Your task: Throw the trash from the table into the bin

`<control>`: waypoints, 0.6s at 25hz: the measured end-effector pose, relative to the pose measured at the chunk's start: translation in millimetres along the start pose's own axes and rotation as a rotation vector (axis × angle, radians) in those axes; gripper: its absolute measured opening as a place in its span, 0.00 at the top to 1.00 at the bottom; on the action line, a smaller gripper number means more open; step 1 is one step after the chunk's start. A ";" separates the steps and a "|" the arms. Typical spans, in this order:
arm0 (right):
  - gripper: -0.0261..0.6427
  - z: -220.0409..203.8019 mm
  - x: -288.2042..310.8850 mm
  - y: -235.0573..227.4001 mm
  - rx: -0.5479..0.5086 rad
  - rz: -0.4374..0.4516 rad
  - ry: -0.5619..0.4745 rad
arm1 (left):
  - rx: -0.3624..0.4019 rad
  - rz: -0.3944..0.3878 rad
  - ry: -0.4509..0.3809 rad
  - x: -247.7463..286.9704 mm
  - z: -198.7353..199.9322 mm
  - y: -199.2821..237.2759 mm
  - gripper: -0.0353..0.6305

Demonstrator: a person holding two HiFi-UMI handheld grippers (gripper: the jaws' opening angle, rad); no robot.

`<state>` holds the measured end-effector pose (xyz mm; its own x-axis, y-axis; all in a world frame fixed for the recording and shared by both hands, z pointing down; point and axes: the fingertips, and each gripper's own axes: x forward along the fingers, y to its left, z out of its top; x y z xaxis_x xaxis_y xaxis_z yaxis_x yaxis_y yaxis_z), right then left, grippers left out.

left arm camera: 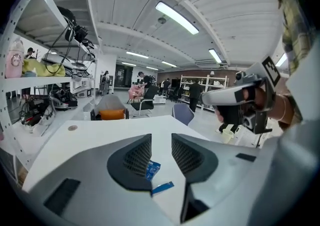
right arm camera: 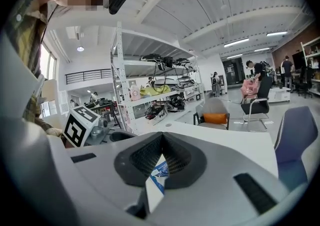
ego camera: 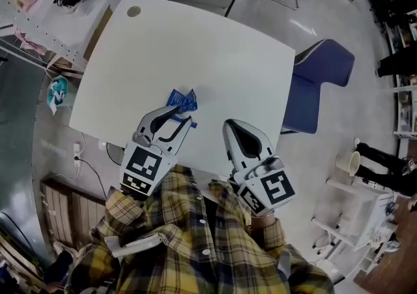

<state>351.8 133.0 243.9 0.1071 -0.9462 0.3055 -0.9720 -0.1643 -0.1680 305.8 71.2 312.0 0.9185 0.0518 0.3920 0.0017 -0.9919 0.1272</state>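
**Pick-up Approach: Wrapper Not Yet Gripped**

The left tool [left arm camera: 161,141], lower centre of frame, stands narrowly open and holds nothing. The right tool [ego camera: 230,124] is closed and empty. The blue wrapper [ego camera: 181,99] lies just ahead on the surface [ego camera: 195,38]. Next: straddle the wrapper and close. No bin in view.

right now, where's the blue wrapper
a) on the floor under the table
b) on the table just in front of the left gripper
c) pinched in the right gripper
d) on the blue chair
b: the blue wrapper lies on the table just ahead of the left gripper, whose jaws stand apart and are not pressing on it.
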 end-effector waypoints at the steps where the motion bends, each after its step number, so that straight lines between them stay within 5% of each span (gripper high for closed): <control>1: 0.96 -2.3 -0.2 -1.8 0.005 -0.003 0.006 | -0.001 0.003 0.015 3.8 -7.4 1.3 0.78; 15: 0.96 -43.1 -9.1 -13.6 0.052 -0.017 0.088 | 0.089 0.022 0.174 66.7 -95.3 7.3 0.53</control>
<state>355.0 155.9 283.7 0.1021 -0.9154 0.3894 -0.9577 -0.1963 -0.2103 329.4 78.5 425.9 0.8365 0.0418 0.5463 0.0247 -0.9989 0.0387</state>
